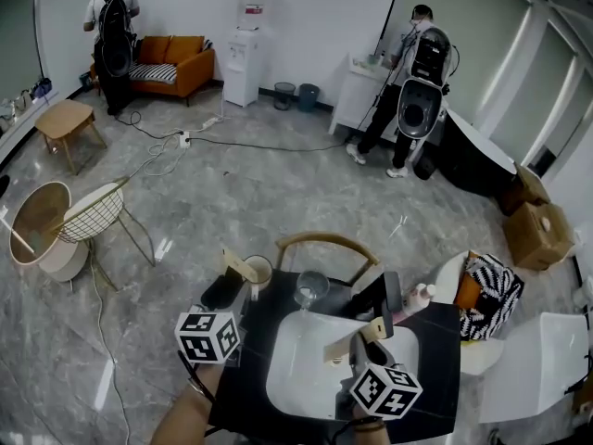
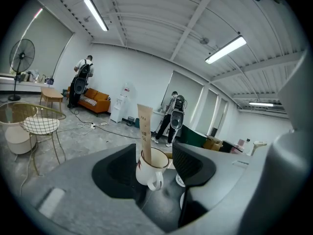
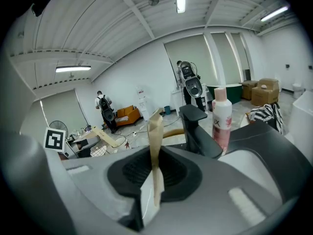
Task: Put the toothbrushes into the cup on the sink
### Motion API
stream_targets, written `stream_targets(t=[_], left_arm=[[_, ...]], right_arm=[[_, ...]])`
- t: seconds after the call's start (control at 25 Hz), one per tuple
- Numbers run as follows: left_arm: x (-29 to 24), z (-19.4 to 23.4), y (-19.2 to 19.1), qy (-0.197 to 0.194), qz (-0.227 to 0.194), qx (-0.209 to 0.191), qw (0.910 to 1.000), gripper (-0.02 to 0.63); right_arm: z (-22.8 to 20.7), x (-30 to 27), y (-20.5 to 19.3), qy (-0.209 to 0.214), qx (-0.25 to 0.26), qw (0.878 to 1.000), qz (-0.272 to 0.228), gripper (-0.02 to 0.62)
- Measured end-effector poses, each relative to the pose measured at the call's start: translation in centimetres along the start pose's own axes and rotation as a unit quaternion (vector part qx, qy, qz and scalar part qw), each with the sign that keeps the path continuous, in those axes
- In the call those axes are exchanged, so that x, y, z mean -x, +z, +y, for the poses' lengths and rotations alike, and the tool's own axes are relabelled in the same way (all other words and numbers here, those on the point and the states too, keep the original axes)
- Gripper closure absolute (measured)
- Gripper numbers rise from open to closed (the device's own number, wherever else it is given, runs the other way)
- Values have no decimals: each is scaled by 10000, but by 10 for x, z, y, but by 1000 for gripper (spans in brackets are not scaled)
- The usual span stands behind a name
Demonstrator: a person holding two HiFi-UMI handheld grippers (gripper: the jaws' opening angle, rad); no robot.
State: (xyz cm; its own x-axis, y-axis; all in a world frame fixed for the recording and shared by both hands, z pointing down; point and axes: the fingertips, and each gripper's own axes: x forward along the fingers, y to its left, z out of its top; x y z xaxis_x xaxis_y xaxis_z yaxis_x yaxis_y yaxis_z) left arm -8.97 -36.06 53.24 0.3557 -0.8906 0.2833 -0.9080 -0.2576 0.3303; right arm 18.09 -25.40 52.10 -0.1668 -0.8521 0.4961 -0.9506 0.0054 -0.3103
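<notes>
The black counter carries the white sink, and both my tongs are over it. My left gripper is at the counter's left rear corner with its jaws spread wide. The white cup stands between them, untouched by either pad. A paper-wrapped toothbrush stands on end in that cup and leans on its rim. My right gripper hangs over the basin with its jaws pinched together on a second toothbrush, also in paper, which sticks up from the pads. Beyond it stand the black faucet and a pink-capped bottle. A clear glass sits behind the basin, just beside the cup.
</notes>
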Motion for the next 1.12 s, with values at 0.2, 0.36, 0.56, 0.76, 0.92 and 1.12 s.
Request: stream_targets(t=[0.2,0.36,0.56,0.76,0.92,1.12], left_arm=[[22,0,4,4,-98,-67,9999,387],[44,-8,3,10,-131,-317,9994,388],[68,-19,3,27,-195,-705,9973,390],[86,-32,4,-34,-203,-863,9961,423],[95,-42,4,-78,-210,-962,9951,468],[103,-44,2,40,-162,-1042,9944,531]], right_arm=[[9,10,0,31,39,10000,-83,560],[13,18,4,75,75,9998,-182,560],[27,21,8,105,326,9990,-295,560],[43,26,12,229,511,9978,-367,560],[52,30,15,307,613,9967,-445,560],[58,39,19,341,729,9954,-518,560]])
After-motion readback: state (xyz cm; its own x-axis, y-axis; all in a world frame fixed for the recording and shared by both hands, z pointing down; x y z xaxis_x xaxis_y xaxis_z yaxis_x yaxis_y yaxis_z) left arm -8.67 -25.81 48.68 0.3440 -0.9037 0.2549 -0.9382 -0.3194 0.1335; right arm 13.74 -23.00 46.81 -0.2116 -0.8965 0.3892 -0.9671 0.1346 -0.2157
